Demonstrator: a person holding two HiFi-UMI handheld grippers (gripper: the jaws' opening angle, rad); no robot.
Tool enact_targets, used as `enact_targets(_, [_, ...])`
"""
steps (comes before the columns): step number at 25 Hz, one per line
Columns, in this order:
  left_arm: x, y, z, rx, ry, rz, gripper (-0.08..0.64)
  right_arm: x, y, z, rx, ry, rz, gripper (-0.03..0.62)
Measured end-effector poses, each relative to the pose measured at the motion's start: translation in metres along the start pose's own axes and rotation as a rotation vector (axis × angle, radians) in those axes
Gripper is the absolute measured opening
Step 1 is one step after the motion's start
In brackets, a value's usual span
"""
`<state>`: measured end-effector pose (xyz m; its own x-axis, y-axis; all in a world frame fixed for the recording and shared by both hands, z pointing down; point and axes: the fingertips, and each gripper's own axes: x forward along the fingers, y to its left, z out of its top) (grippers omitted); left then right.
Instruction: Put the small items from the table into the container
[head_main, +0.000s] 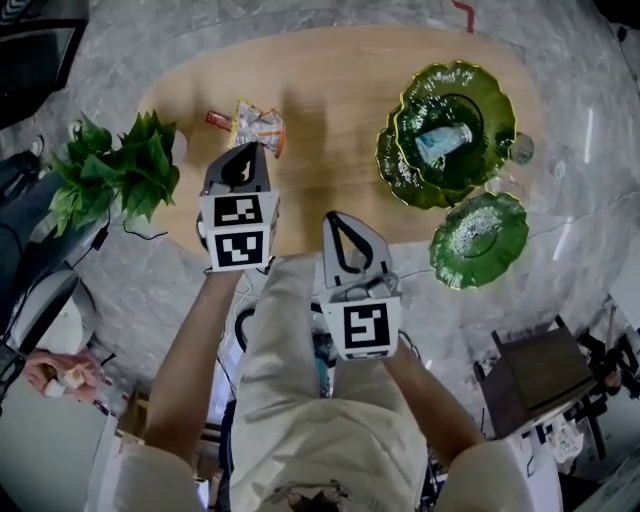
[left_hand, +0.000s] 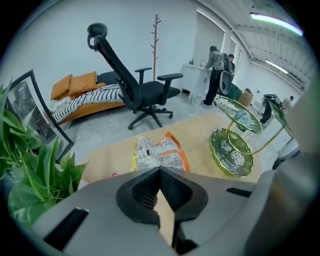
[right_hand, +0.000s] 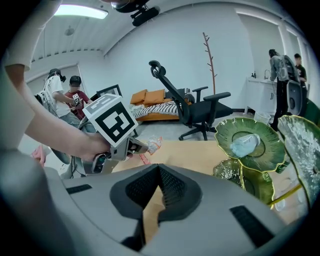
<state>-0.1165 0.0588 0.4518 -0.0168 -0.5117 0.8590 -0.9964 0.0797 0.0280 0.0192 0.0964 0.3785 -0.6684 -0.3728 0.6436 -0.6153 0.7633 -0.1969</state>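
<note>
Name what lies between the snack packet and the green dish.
Only bare table separates the packet from the dish, as the head view shows.

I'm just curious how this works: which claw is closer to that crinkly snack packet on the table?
Left. The left claw hangs just short of the snack packet; the right claw is farther back from it and off to the side. Both are shut.

office studio: swivel chair (left_hand: 150, 94), sofa (left_hand: 75, 85)

light: bright ceiling strips | head view dim; gripper views fisheye-warped, dark corners
</note>
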Motion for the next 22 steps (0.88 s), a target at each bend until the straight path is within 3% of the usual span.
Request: enact_targets(22, [-0.064, -0.019, 0.002, 0.011, -0.08, -0.02, 0.006, -0.033, 0.003, 0.013, 0.039, -0.064, -0.059, 0.006])
